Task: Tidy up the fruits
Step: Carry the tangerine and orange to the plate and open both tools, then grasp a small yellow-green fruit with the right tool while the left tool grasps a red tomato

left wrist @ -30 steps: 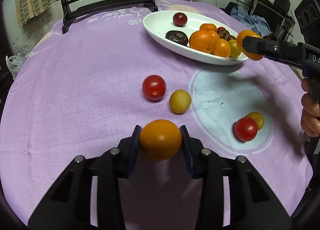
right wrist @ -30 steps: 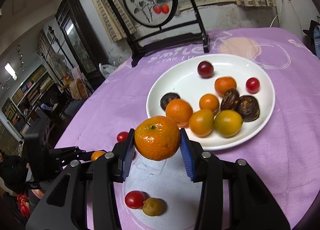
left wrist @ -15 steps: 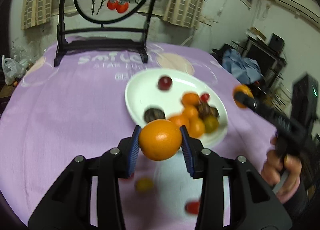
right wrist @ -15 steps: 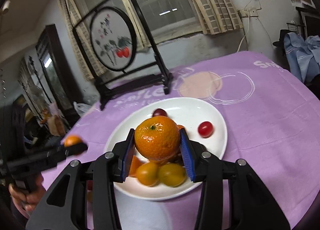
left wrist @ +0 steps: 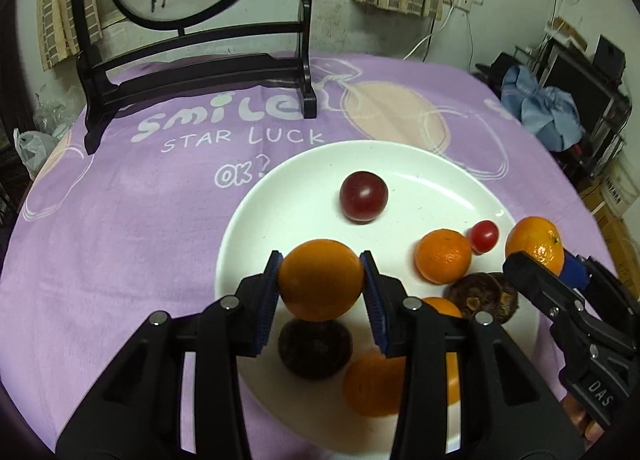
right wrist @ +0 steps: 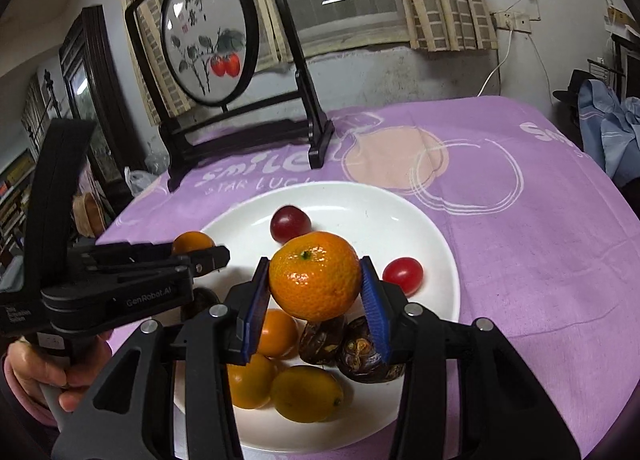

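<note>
My left gripper [left wrist: 320, 286] is shut on a smooth orange [left wrist: 320, 280] and holds it above the near left part of the white plate [left wrist: 256, 219]. My right gripper [right wrist: 316, 286] is shut on a dimpled mandarin [right wrist: 315, 275] above the plate [right wrist: 436, 244]. It also shows in the left wrist view [left wrist: 536, 256] at the plate's right rim. On the plate lie a dark red plum [left wrist: 363, 196], a cherry tomato [left wrist: 484, 235], a mandarin [left wrist: 443, 256], dark brown fruits [left wrist: 482, 296] and more oranges [right wrist: 306, 392].
A round painted screen on a black stand [left wrist: 192, 71] stands behind the plate on the purple printed tablecloth [left wrist: 120, 219]. The left gripper's body and the hand on it [right wrist: 80, 292] fill the left of the right wrist view. Room clutter lies beyond the table's right edge.
Both grippers have moved from beside the plate to above it, each still holding its fruit. The loose fruits on the cloth have dropped out of view.
</note>
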Available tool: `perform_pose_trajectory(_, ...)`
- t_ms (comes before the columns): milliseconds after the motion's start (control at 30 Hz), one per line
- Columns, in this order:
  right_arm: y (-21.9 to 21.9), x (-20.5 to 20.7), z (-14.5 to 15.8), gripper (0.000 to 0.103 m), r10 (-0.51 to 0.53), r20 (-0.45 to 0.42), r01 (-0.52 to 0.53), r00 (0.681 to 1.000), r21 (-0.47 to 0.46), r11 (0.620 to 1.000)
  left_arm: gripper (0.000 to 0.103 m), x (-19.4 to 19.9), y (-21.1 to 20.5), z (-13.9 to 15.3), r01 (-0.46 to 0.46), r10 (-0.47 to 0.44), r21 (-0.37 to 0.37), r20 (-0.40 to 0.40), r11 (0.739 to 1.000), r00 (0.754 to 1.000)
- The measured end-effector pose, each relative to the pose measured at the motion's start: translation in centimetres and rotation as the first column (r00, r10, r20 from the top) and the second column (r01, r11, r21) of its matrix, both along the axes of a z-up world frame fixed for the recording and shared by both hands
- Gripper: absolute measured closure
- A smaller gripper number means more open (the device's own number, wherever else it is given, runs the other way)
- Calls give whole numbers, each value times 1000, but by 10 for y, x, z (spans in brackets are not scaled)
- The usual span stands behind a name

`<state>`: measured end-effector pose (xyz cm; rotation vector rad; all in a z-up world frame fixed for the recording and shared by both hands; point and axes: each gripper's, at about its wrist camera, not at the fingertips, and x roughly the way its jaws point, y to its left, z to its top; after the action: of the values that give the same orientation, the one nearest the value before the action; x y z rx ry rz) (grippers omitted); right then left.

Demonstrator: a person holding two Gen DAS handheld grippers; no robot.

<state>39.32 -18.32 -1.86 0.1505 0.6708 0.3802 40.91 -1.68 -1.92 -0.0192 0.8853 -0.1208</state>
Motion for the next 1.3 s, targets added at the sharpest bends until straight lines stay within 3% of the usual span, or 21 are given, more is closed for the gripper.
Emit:
perform_pose_trajectory(67, 1, -2, 3, 51, 5, -4, -5, 1000, 4, 1000, 56, 2, -2, 0, -16, 16, 21, -5, 1000, 1000)
perform_pose_trajectory(100, 0, -5, 6, 50, 7, 4, -7, 1000, 10, 1000, 35, 1, -2, 2, -26, 26, 29, 3, 999, 1000)
perform_pose_trajectory(133, 0, -7, 9, 47, 7, 11, -7, 1000, 12, 1000, 26, -4, -1, 10, -50, 48, 36, 42, 998, 998)
perform_pose_trajectory(400, 6, -37, 28, 47, 45, 35, -46, 998, 24, 999, 13, -56, 26, 44, -91, 89, 16, 124, 996, 988)
perform_pose_trajectory(567, 20, -70, 35, 45, 116, 53, -116, 992, 5, 993, 7, -110, 55, 43, -134, 135, -16, 155, 991, 979)
perform_pose_trajectory(700, 34, -99, 21, 45, 233, -3, -233, 972, -11, 972, 5, -145, 82, 23, -197, 201, -45, 163, 979, 966)
perform_pose_trajectory(800, 49, -118, 6, 45, 333, -76, -338, 940, -52, 940, 5, -151, 101, 8, -266, 269, -38, 112, 963, 957)
perform_pose_trajectory(933, 62, -140, -2, 45, 444, -116, -456, 888, -110, 883, 4, -163, 119, 9, -316, 320, -50, 142, 948, 937)
perform_pose_trajectory(1033, 61, -151, -5, 46, 503, -127, -518, 855, -144, 843, 3, -164, 124, 7, -324, 328, -57, 132, 944, 935)
perform_pose_trajectory(1167, 56, -152, -14, 60, 518, -166, -542, 839, -160, 825, 3, -164, 125, 6, -333, 337, -51, 120, 942, 934)
perform_pose_trajectory(1300, 57, -155, -24, 63, 532, -200, -564, 823, -171, 808, 3, -166, 121, 6, -327, 330, -44, 129, 944, 935)
